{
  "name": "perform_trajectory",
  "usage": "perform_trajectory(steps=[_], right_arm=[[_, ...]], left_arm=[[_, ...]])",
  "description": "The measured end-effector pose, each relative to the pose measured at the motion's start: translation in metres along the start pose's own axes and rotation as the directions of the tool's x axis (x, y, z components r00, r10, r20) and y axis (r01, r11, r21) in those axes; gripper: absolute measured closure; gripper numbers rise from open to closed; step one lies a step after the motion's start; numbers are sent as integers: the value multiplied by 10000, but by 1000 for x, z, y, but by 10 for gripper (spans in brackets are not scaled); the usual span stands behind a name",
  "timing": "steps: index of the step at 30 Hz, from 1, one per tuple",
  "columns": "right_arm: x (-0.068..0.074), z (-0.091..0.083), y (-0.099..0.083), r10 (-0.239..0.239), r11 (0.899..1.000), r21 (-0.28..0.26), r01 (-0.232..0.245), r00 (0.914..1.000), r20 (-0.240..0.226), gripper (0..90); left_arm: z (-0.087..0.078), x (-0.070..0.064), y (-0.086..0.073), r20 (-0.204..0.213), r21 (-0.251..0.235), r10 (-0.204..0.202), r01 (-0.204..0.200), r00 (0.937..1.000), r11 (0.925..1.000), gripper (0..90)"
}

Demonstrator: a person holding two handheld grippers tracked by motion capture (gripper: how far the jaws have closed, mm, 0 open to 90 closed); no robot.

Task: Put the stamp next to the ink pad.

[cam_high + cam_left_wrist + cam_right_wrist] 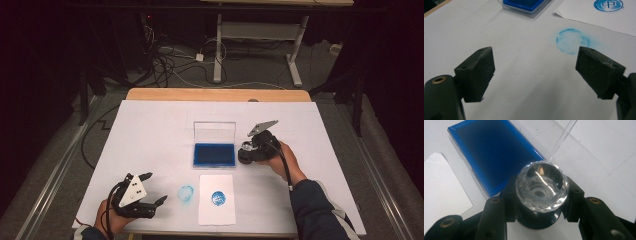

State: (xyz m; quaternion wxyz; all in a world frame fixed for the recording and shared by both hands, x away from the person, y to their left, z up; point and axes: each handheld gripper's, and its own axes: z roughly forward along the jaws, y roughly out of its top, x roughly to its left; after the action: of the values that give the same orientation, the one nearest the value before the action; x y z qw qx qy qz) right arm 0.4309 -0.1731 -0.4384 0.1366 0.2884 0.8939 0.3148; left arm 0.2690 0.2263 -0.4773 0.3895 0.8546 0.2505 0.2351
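Your right gripper (250, 152) is clamping the crystal-topped stamp (542, 187) beside the blue ink pad (214, 155); your left gripper (152, 189) is resting with jaws spread wide.

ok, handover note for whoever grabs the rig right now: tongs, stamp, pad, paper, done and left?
Right tongs: shut on the crystal-topped stamp, just right of the open blue ink pad.
Left tongs: open, holding nothing, low over the white table cover at front left.
Paper sheet lies in front of the pad and carries one blue stamp print.
A blue smudge ring sits on the cover left of the sheet.
Left: probably set the stamp down and close the pad lid.
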Motion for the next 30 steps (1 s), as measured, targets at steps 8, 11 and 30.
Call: perform_trajectory(steps=[8,11,30], right_arm=[[2,0,0,-71,10000,-30,71,10000,-55,499],[3,-1,0,-23,10000,-71,23,10000,6,466],[7,-30,6,190,9851,-1716,-72,9976,672,263]], left_arm=[[0,0,0,13,-15,-4,4,10000,10000,150],[0,0,0,13,-8,2,-2,10000,10000,150],[0,0,1,35,0,13,-13,10000,10000,150]])
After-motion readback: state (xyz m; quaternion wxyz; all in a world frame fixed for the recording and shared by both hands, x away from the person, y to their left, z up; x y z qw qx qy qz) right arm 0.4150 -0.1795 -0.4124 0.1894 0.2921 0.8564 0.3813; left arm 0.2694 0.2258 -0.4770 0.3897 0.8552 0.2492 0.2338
